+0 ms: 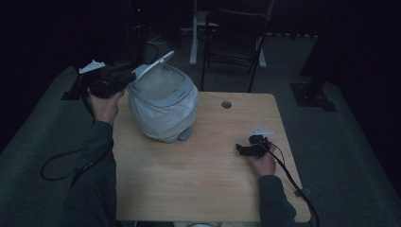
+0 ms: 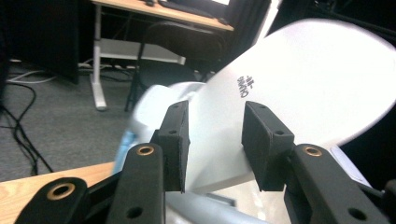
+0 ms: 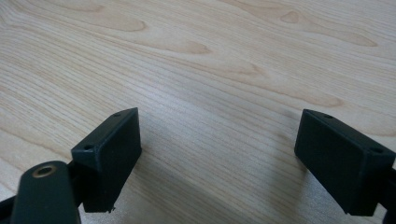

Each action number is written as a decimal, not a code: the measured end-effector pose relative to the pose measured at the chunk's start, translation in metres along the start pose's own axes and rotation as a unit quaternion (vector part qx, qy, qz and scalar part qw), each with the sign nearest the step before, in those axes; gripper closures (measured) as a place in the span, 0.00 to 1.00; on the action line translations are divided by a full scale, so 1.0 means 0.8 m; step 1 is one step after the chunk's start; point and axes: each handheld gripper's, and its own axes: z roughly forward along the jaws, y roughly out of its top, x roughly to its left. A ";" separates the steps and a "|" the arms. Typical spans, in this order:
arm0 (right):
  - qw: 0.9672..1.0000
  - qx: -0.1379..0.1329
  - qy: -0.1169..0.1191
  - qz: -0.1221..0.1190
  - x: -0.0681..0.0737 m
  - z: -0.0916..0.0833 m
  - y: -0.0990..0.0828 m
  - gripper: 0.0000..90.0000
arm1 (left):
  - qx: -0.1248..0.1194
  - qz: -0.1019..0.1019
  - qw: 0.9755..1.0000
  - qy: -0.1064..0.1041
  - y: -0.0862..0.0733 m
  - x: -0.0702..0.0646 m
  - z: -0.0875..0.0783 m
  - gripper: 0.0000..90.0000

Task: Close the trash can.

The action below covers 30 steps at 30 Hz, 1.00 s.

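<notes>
High view gave me the wooden table [image 1: 203, 189] first, and on its far left part stood the small grey bin [image 1: 163, 106], lined with a white bag [image 1: 151, 120] and leaning a little. Its white lid [image 1: 153, 65] stood tilted up at the bin's far left rim, long edge running from lower left to upper right.

My left gripper [image 1: 124, 78] came at that lid from the left, level with it, and was by far the nearer tool; the right gripper [image 1: 243, 149] rested low over the table's near right side, well apart from the bin, so I judged the lid was the left hand's job.

In the left gripper view the lid [image 2: 299, 84] ran edge-on between the two black pads, the left gripper [image 2: 215, 140] straddling its lower edge. The jaws were partly closed round it, but I could not tell whether the pads actually pressed on the plastic.

In the right gripper view the right gripper [image 3: 233, 163] had its jaws spread wide, with bare wood between them and nothing held.
</notes>
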 end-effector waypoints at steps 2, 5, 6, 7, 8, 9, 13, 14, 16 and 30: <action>1.000 0.000 0.000 0.000 0.000 0.000 0.000 0.16 | 0.002 0.002 1.000 -0.007 -0.001 -0.005 0.003 0.70; 1.000 0.000 0.000 0.000 0.000 0.000 0.000 0.15 | 0.007 0.008 1.000 -0.014 -0.002 -0.012 0.008 0.70; 1.000 0.000 0.000 0.000 0.000 0.000 0.000 0.15 | 0.009 0.010 1.000 -0.017 -0.002 -0.014 0.010 0.70; 1.000 0.000 0.000 0.000 0.000 0.000 0.000 0.15 | 0.012 0.012 1.000 -0.020 -0.002 -0.017 0.011 0.70; 1.000 0.000 0.000 0.000 0.000 0.000 0.000 0.15 | 0.013 0.014 1.000 -0.021 -0.003 -0.019 0.013 0.70; 1.000 0.000 -0.001 0.000 0.000 0.000 0.000 0.15 | 0.015 0.015 0.999 -0.025 -0.003 -0.021 0.015 0.70; 1.000 0.000 0.000 0.000 0.000 0.000 0.000 0.15 | 0.022 0.022 0.999 -0.033 -0.005 -0.030 0.022 0.70; 1.000 0.000 -0.001 0.000 0.000 0.000 0.000 0.15 | 0.026 0.025 0.999 -0.035 -0.005 -0.033 0.024 0.70; 1.000 0.000 0.000 0.000 0.000 0.000 0.000 0.15 | 0.030 0.033 0.998 -0.038 -0.006 -0.038 0.027 0.71; 1.000 0.000 0.000 0.001 0.001 0.000 0.000 0.15 | 0.056 0.074 0.995 -0.045 -0.005 -0.070 0.046 0.85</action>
